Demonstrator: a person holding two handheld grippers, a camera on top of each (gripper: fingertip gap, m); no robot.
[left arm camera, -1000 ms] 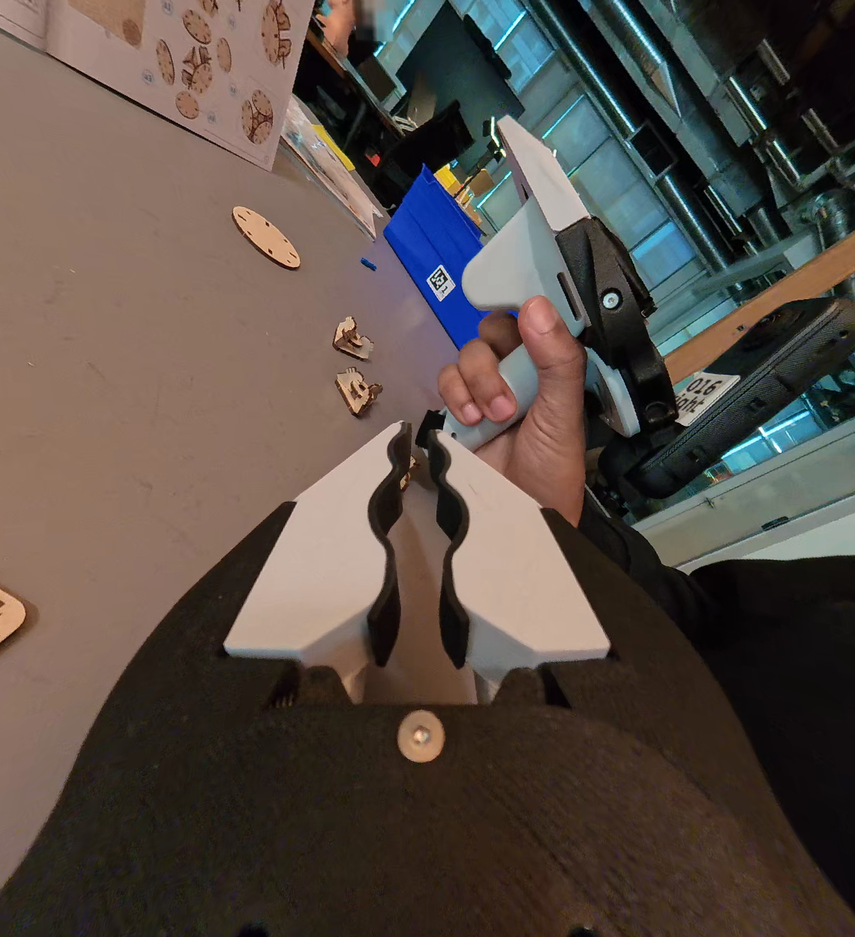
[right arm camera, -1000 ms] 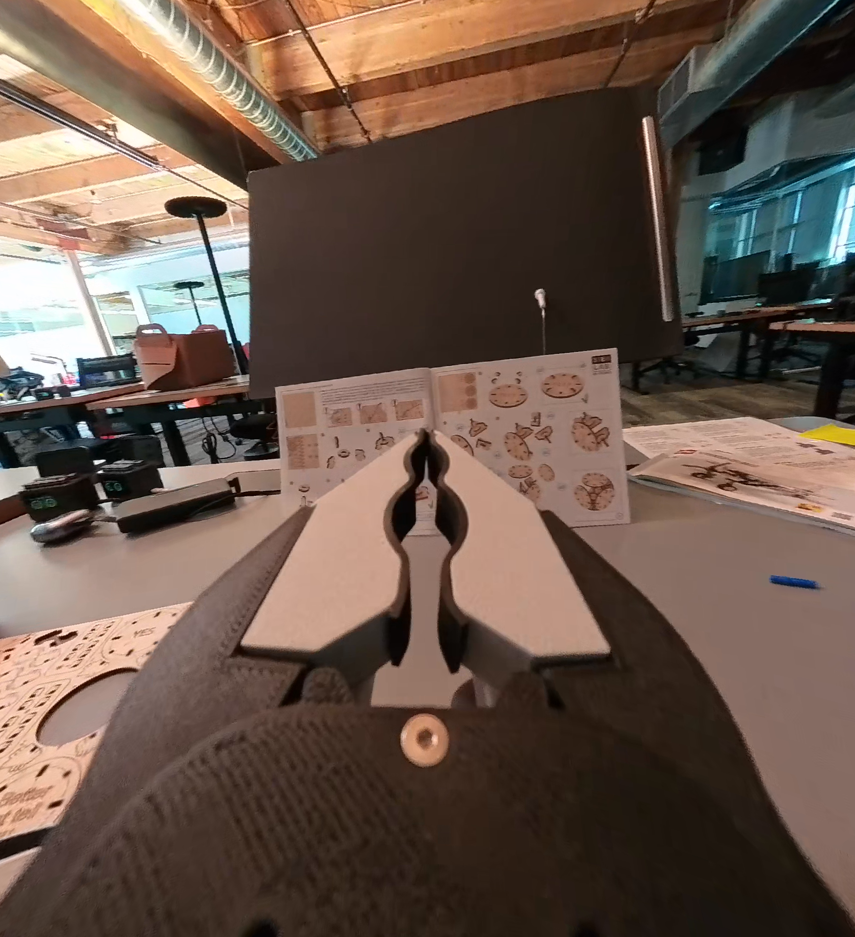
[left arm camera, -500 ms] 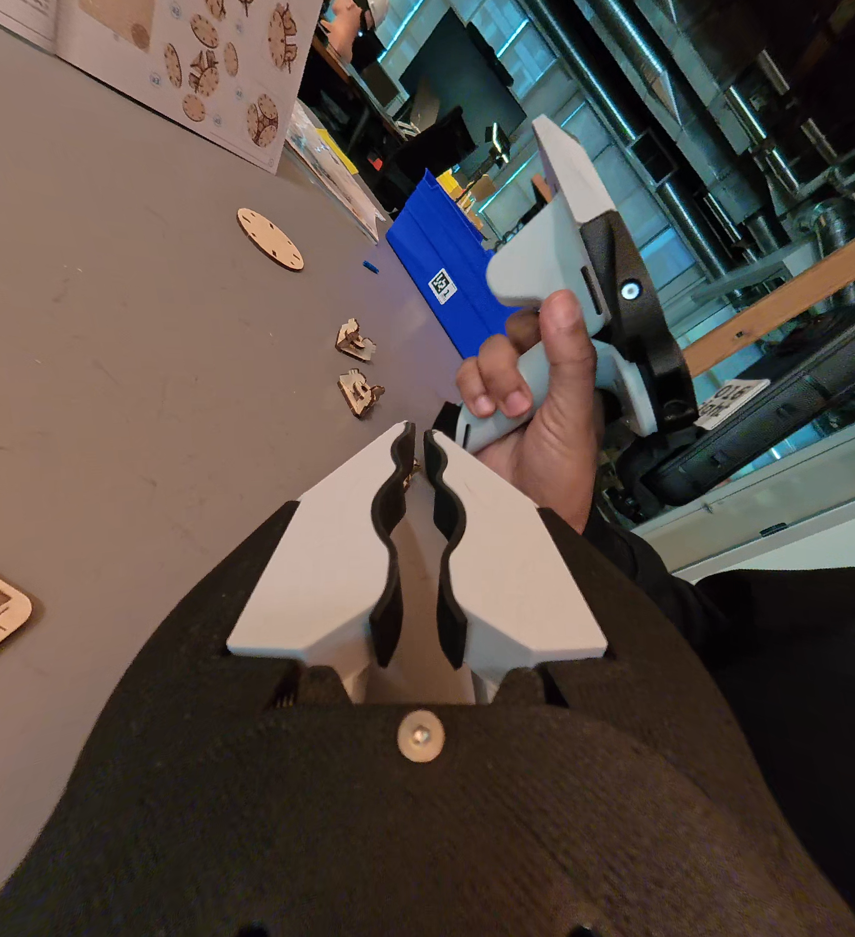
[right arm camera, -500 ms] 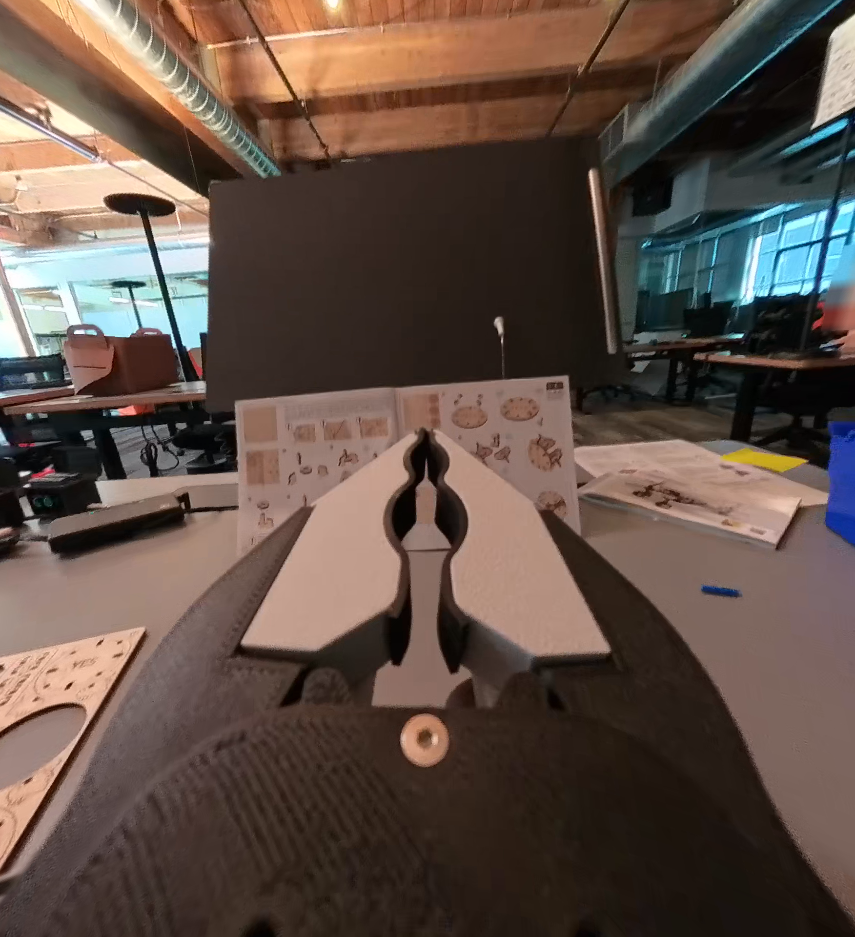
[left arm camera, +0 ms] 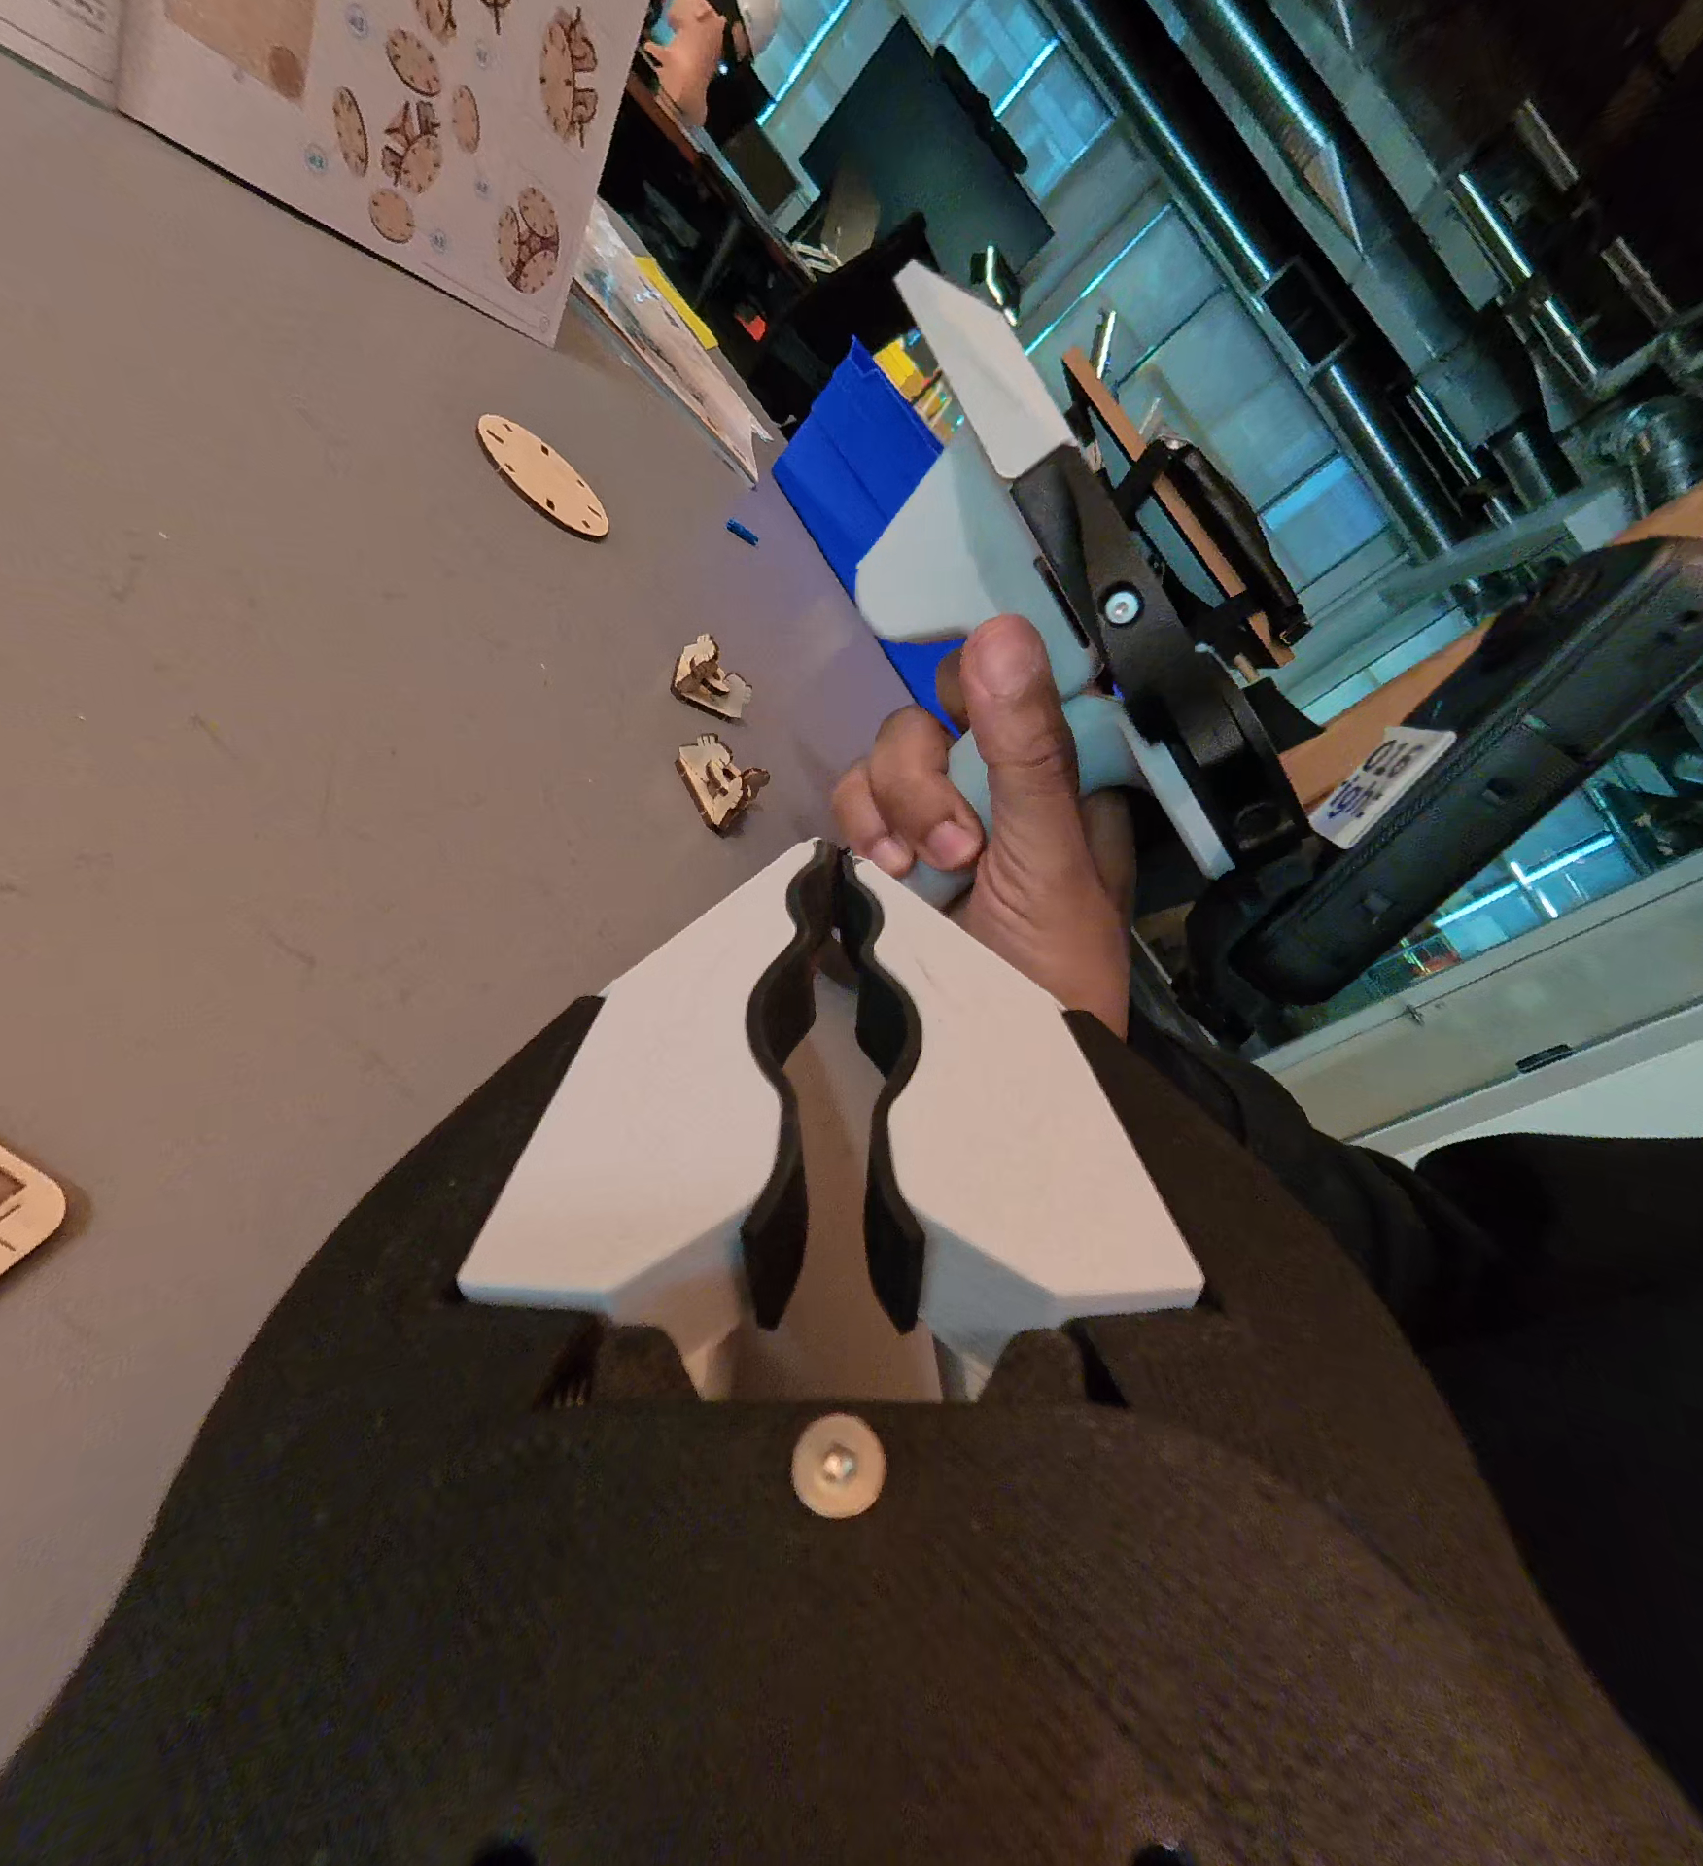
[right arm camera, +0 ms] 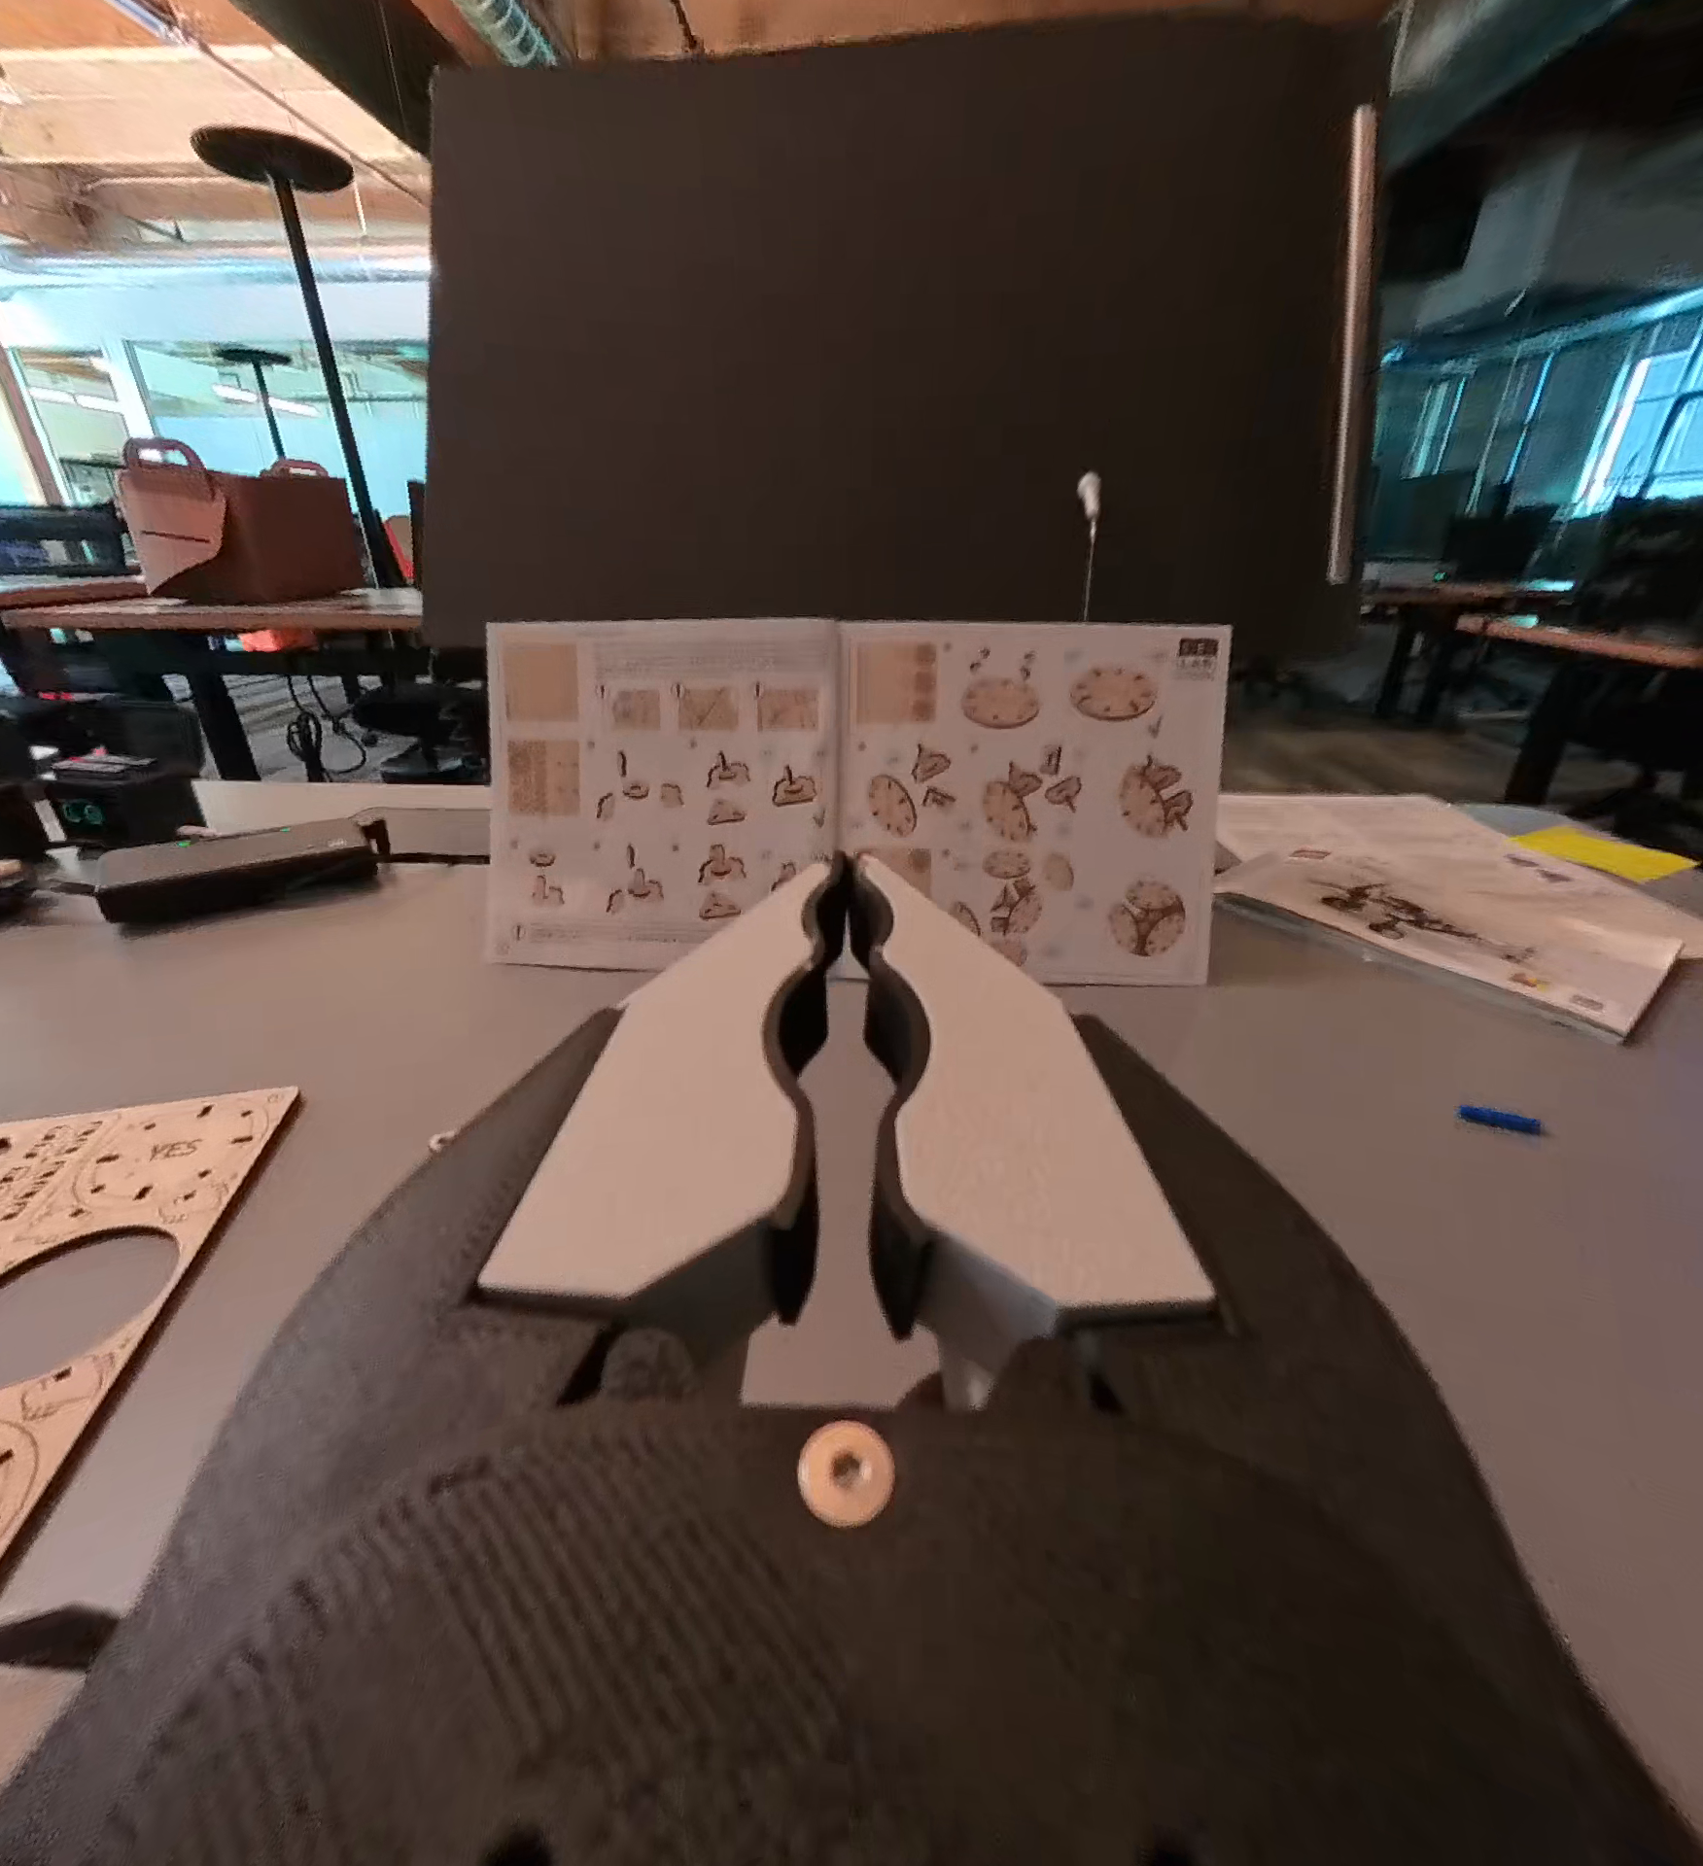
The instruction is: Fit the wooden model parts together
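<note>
The left claw [left arm camera: 832, 858] was pressed together on nothing, just beside two small wooden pieces [left arm camera: 716, 732]. These looked light, thin and fragile, best pinched by their flat bases. The right claw [right arm camera: 845, 870] was pressed together too, pointing at a booklet [right arm camera: 858, 798].

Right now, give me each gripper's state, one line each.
Left gripper: closed, fingertips together, nothing visible between them.
Right gripper: closed, fingertips together, nothing held.

Left gripper [left arm camera: 832, 858] jaws closed, bare.

Dim, warped edges; blurred right view
</note>
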